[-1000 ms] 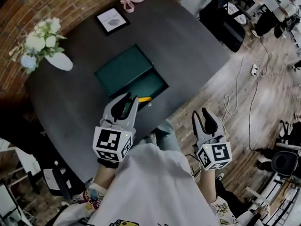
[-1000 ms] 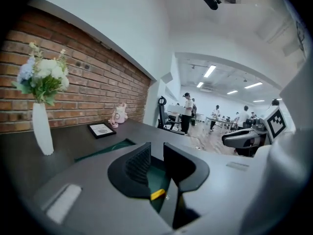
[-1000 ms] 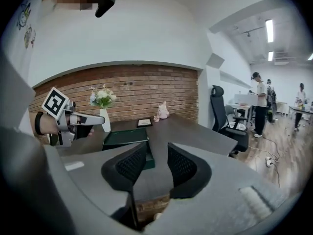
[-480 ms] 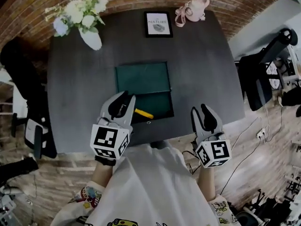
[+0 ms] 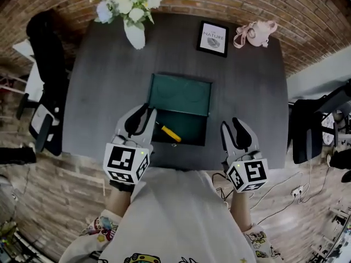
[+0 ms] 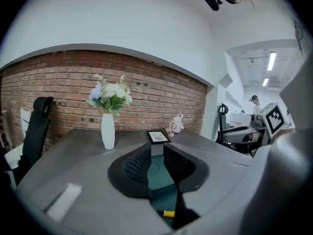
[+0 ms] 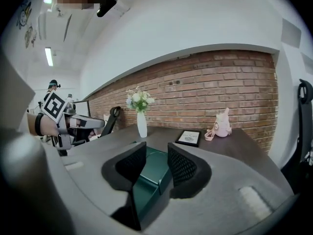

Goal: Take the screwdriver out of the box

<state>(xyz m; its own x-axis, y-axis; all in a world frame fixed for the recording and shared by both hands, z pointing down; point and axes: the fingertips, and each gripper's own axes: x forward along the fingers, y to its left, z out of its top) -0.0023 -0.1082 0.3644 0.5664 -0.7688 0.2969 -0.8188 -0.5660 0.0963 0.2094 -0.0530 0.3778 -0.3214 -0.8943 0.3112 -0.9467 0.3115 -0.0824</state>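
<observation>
Spanning most of the head view, the dark counter (image 5: 98, 92) carries the green box (image 5: 189, 126) near its front edge. The lid is already swung open toward the far side, so the tray lies exposed and getting at the inside looks done.

Both tools sit at the near side of the counter. The left hand-held gripper (image 5: 143, 114) is at the box's near-left corner. Its jaws are parted by a moderate gap with nothing between the pads, only the green tray showing through them. The right hand-held gripper (image 5: 233, 126) is off the box's right side, near the counter's front edge. It is likewise parted and empty, and it points toward the box.

The screwdriver (image 5: 169, 132), with its yellow handle, lies slantwise in the tray, just right of the left jaws and untouched. By my reading the real work is all ahead: reaching in, closing on the handle, and lifting the tool clear of the box.
</observation>
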